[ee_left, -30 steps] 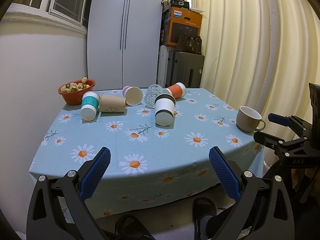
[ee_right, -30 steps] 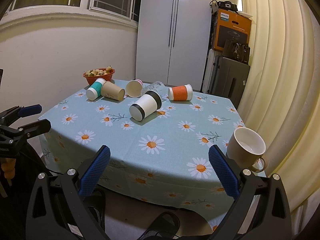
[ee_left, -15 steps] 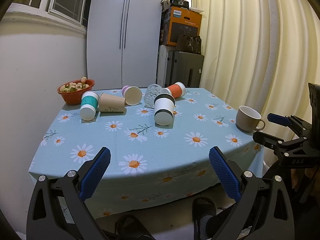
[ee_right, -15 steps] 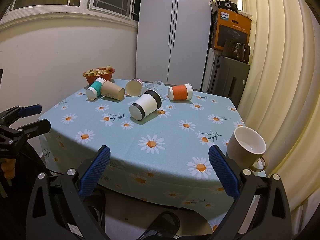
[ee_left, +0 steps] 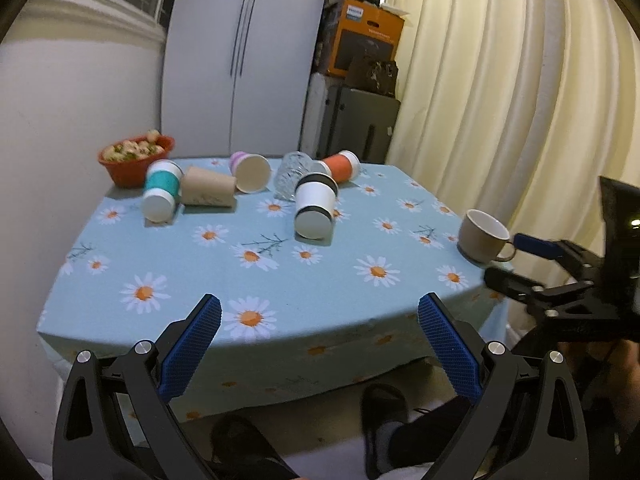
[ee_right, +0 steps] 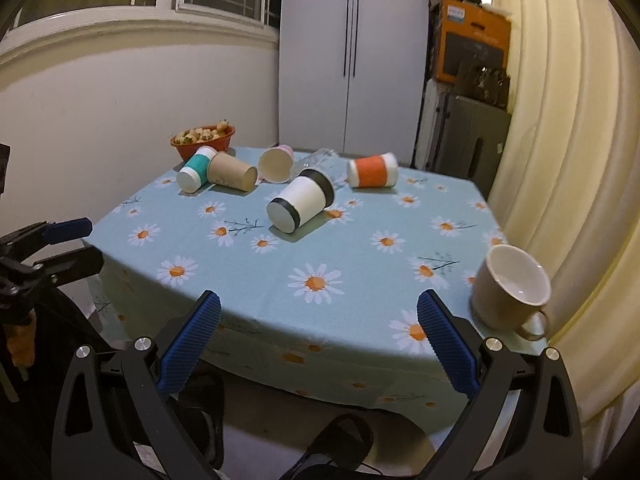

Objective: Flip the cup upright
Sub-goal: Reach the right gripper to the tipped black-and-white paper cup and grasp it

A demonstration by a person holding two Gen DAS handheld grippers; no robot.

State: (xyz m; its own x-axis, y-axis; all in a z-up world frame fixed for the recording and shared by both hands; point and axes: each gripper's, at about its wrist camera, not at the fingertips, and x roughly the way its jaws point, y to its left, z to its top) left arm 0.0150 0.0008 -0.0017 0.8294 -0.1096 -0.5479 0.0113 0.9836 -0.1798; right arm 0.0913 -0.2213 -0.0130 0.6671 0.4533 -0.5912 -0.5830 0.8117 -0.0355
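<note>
Several cups lie on their sides on the daisy tablecloth [ee_left: 320,292]: a white cup with black bands [ee_left: 315,210] [ee_right: 302,205], a teal one [ee_left: 161,190] [ee_right: 194,169], a brown one [ee_left: 206,192] [ee_right: 232,171], a pink one [ee_left: 250,171] [ee_right: 275,164], an orange one [ee_left: 340,167] [ee_right: 373,171] and a clear glass [ee_left: 292,174]. A beige mug [ee_left: 482,240] [ee_right: 510,290] stands upright at the right edge. My left gripper [ee_left: 320,344] and right gripper [ee_right: 318,342] are both open and empty, short of the table's front edge.
A red bowl of food [ee_left: 136,158] [ee_right: 203,142] sits at the table's back left corner. A white cabinet [ee_left: 240,60], stacked boxes [ee_left: 360,48] and a curtain [ee_left: 500,100] stand behind and right of the table. The right gripper shows in the left view [ee_left: 560,284].
Both grippers have moved slightly toward the table and tilted, so the cups sit larger in view. The cups and mug have not moved. Both grippers stay open.
</note>
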